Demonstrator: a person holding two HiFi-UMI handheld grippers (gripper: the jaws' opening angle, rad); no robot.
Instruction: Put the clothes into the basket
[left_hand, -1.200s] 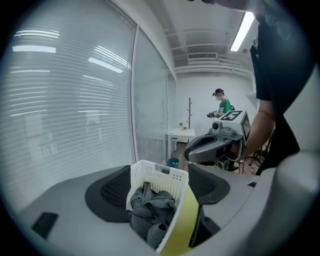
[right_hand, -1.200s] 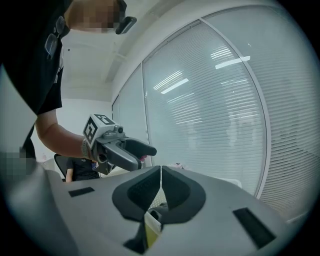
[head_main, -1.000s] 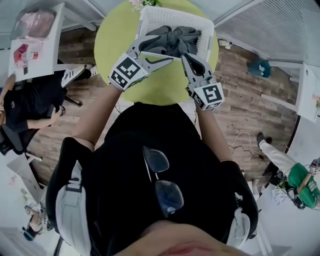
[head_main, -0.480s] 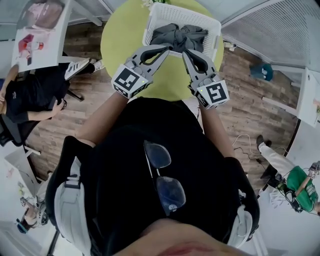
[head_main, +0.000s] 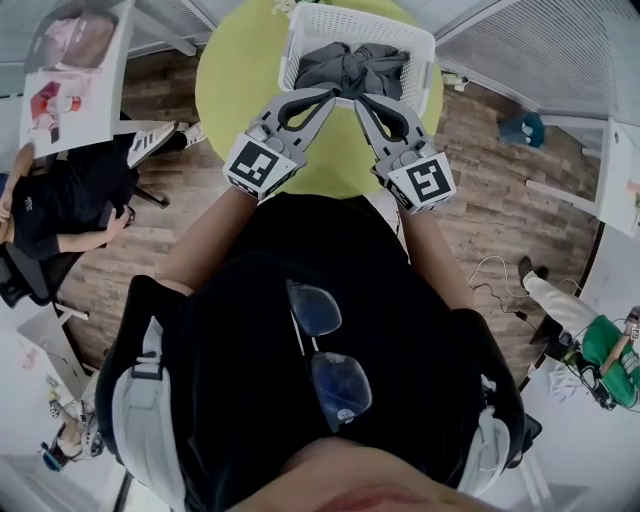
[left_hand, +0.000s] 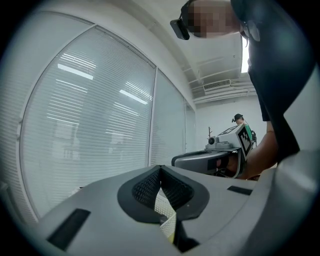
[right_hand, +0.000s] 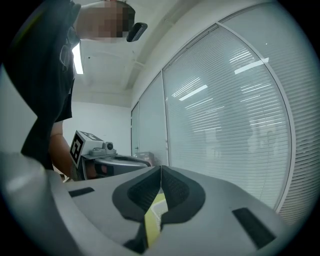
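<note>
Clothes (head_main: 350, 68), dark grey, lie bunched in the white basket (head_main: 425, 68) on the green table (head_main: 240, 70); we hold our left gripper (head_main: 322, 98) and right gripper (head_main: 363, 104) near its rim, both with jaws together, empty.

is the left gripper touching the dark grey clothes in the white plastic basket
Apart. The left gripper view shows the left gripper shut, empty, tips in open air; the dark grey clothes lie in the white plastic basket.
</note>
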